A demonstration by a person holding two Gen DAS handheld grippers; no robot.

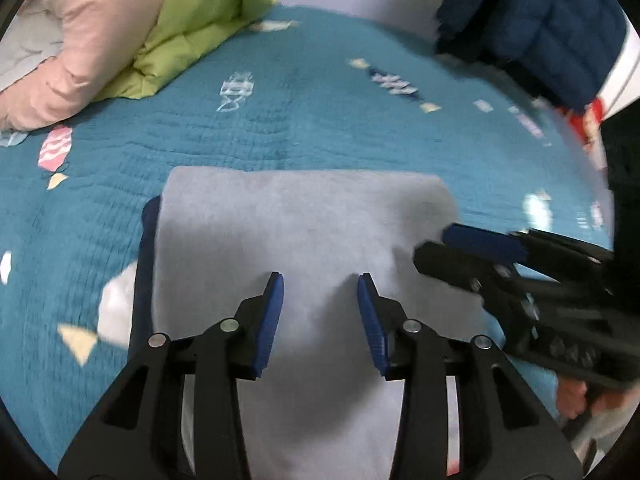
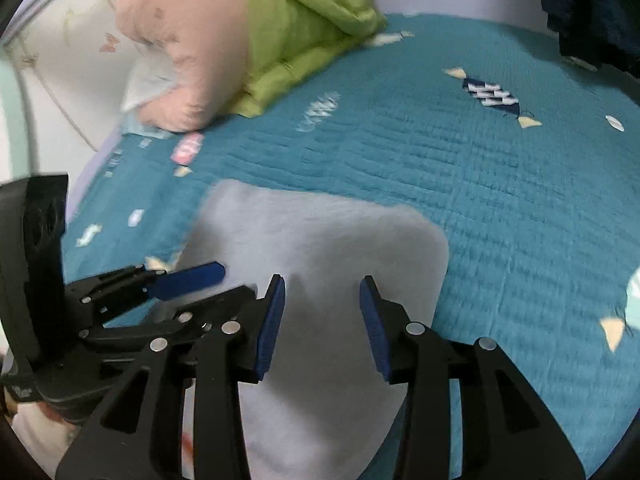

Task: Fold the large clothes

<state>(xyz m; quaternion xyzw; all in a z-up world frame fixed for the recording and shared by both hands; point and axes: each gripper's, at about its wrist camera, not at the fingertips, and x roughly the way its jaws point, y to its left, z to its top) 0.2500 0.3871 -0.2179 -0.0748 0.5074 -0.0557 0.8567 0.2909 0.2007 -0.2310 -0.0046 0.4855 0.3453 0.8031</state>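
Observation:
A folded light grey garment [image 1: 304,220] [image 2: 320,240] lies flat on the teal bedspread [image 1: 320,120] [image 2: 500,200]. A dark navy layer [image 1: 145,264] shows under its left edge. My left gripper [image 1: 320,286] stands over the near part of the garment, jaws apart, with nothing between the blue pads. In the right wrist view the left gripper [image 2: 236,280] sits at the garment's left side. My right gripper [image 2: 322,286] is open too, above the garment's near right part. From the left wrist view the right gripper [image 1: 434,248] reaches in at the garment's right edge.
Pink bedding [image 1: 100,40] [image 2: 188,56] and a green quilt [image 1: 200,20] [image 2: 304,32] are piled at the back left. A dark blue padded jacket [image 1: 552,28] lies at the back right. A hand [image 1: 572,396] holds the right gripper. The bedspread carries fish prints.

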